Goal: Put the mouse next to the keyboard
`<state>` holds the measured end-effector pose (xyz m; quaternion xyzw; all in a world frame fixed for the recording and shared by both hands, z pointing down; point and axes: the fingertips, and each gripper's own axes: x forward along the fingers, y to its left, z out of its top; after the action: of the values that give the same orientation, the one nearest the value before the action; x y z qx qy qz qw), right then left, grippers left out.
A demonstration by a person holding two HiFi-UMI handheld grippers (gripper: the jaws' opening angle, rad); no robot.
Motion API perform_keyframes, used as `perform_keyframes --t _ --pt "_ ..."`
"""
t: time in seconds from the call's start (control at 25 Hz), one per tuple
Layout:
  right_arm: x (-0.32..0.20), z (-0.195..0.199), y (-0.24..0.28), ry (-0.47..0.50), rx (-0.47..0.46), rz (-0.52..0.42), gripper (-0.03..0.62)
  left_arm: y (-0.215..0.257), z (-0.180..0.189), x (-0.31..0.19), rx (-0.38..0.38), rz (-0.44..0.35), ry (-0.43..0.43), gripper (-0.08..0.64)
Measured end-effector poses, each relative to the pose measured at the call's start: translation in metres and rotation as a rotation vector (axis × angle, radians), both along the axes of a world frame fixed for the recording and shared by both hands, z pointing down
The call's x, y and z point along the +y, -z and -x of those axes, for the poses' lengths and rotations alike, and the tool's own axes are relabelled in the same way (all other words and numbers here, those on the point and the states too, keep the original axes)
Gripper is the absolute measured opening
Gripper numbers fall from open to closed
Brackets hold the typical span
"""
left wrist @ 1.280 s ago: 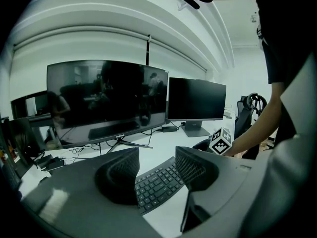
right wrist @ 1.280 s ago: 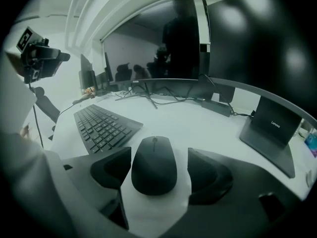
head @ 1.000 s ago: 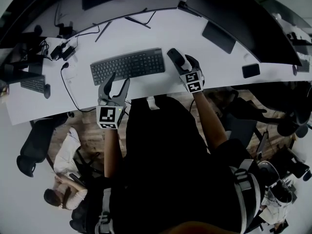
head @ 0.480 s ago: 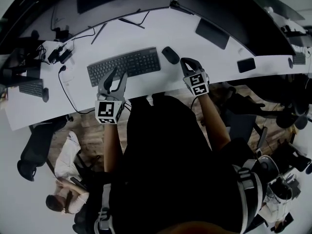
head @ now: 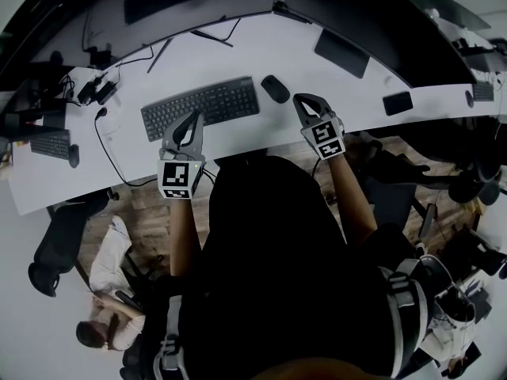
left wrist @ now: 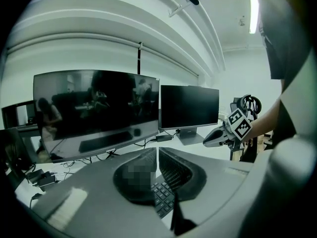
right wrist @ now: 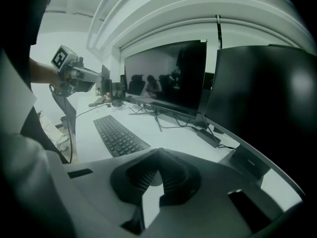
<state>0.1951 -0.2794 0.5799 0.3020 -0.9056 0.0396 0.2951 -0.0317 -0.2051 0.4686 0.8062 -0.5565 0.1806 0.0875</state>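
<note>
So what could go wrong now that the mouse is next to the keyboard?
The black oval mouse lies loose beside the black keyboard, and the shut, empty right gripper hangs close to it. A careless swing might knock the mouse away. The small black phone lies by the white desk's front edge near that arm, so a bump could push it off.

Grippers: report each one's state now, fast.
Left gripper: jaws closing, almost together, nothing between them.
Right gripper: shut, empty.
</note>
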Motion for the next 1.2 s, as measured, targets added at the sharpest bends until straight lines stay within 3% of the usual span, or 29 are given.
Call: perform_keyframes --t 1.2 --pt "0.008 0.012 0.024 -0.077 -0.022 -0.037 0.002 0.006 0.008 -0.007 0.023 -0.004 -0.091 0.002"
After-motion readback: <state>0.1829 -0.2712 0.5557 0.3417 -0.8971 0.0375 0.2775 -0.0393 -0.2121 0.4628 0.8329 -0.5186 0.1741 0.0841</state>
